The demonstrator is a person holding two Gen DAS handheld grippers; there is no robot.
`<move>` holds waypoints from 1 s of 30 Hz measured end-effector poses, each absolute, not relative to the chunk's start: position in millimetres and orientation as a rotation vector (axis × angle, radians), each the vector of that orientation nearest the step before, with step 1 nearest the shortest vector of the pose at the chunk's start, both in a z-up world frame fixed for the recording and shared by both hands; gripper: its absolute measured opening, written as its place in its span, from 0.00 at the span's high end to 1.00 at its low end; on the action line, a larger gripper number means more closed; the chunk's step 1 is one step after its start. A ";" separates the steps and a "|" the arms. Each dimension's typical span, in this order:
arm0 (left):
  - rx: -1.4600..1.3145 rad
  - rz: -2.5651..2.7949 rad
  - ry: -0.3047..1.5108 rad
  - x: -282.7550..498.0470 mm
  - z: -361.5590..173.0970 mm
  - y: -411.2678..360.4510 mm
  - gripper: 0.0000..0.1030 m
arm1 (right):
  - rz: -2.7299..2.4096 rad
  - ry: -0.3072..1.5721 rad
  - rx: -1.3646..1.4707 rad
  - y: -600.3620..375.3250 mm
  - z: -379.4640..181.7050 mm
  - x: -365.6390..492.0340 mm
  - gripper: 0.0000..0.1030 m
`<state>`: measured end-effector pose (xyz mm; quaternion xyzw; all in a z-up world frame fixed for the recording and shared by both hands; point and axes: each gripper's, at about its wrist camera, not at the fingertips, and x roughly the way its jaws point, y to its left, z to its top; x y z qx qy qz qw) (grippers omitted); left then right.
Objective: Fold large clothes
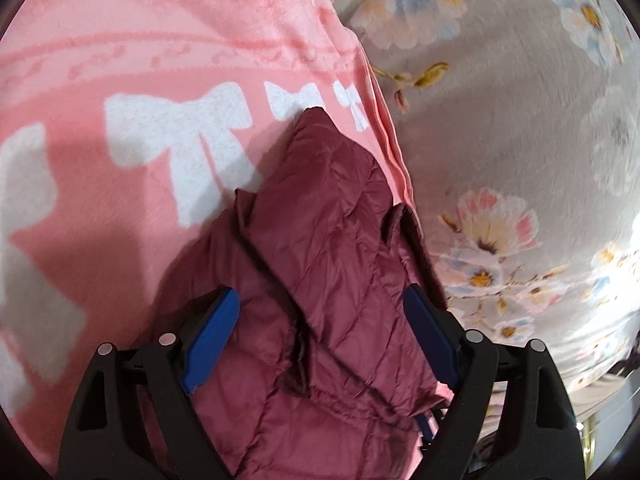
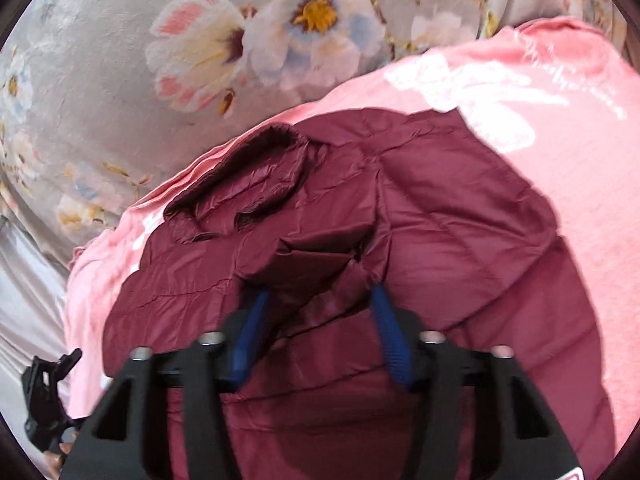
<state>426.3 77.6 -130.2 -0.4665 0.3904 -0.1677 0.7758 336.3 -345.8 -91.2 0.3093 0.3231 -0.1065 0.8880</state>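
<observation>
So I've got the maroon quilted jacket (image 2: pixel 420 220) spread out on a pink blanket (image 1: pixel 120 208), the one with white bows printed on it, and that blanket sits on top of a grey floral bedspread (image 1: pixel 520 120). The jacket lies near the blanket's edge, where you can see the pink layers stacked up just beside the grey flowers.

My left gripper (image 1: pixel 320 304) has its blue pads spread wide, one on each side of a folded strip of the jacket, maybe a sleeve, hard to say. The fabric runs up between them but the pads aren't pressing on it, there's maroon showing clear of both.

My right gripper (image 2: pixel 316 292) is a different story. Its pads are drawn in on a bunched ridge of the jacket, and the cloth puckers up right at the tips, so I'd call that pinched on the fabric. Just past it there's a puffy rolled bit of the jacket with an elastic-looking rim (image 2: pixel 256 164), a cuff or a hood opening, can't tell which.

Down in the lower left corner of the right view you can spot the other gripper's black frame (image 2: pixel 44 396), off the blanket's edge.
</observation>
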 end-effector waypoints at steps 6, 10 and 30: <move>-1.060 -0.320 0.861 450.0 -134.8 82.3 0.47 | -0.146 0.525 0.657 -353.0 -45.8 320.5 0.97; -1.024 -0.295 0.853 462.3 -130.0 79.4 0.49 | -0.139 0.420 0.662 -370.8 -21.8 296.6 0.98; -0.719 -0.123 0.792 435.3 -127.4 63.6 0.98 | -0.329 0.691 0.617 -397.8 -131.2 282.9 0.98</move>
